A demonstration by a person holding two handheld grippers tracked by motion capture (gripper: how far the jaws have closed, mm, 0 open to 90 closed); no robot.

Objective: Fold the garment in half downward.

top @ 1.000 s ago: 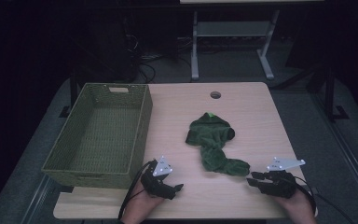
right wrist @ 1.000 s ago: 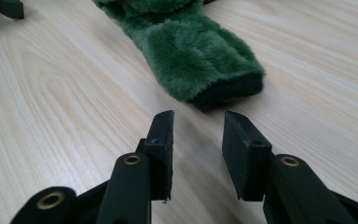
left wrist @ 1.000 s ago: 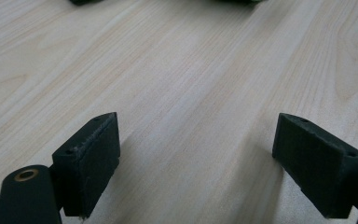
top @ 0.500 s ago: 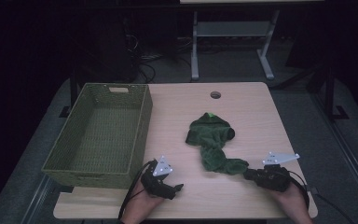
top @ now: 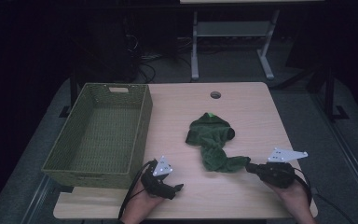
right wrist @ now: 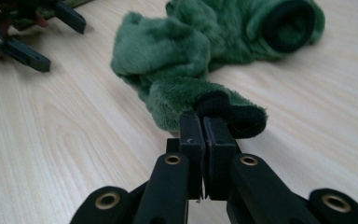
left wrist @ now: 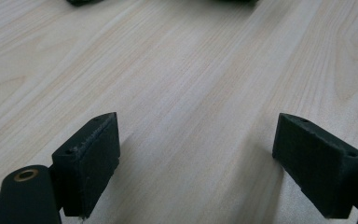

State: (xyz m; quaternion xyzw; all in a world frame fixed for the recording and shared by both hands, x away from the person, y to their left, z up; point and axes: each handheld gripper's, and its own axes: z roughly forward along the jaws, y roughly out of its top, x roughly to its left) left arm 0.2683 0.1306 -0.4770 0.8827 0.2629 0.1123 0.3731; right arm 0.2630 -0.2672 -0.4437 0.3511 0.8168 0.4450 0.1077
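The green fleece garment [top: 212, 142] lies crumpled on the table [top: 251, 112], right of centre and well apart from the woven basket [top: 103, 130] that stands at the table's left edge; the basket looks empty, so nothing has gone in yet. The right gripper [top: 251, 165] sits at the garment's near end; in the right gripper view its jaws are pressed together right at the dark cuff [right wrist: 233, 114] of a sleeve, and they appear to pinch the cuff's edge — though how much cloth is caught between the pads is hard to tell. The left gripper [top: 177, 187] rests low over bare wood near the table's front edge, just beside the basket's near corner; in the left gripper view its jaws stand spread wide with nothing between them.

By my reading the work is at its very start — the first grasp on the garment is being made or has just been made; the garment itself is still flat on the table. Left to do, if the basket is the goal: lift the cloth, carry it leftwards across the table, and let it down inside the basket; the left gripper may be needed to gather the bulky hooded end.
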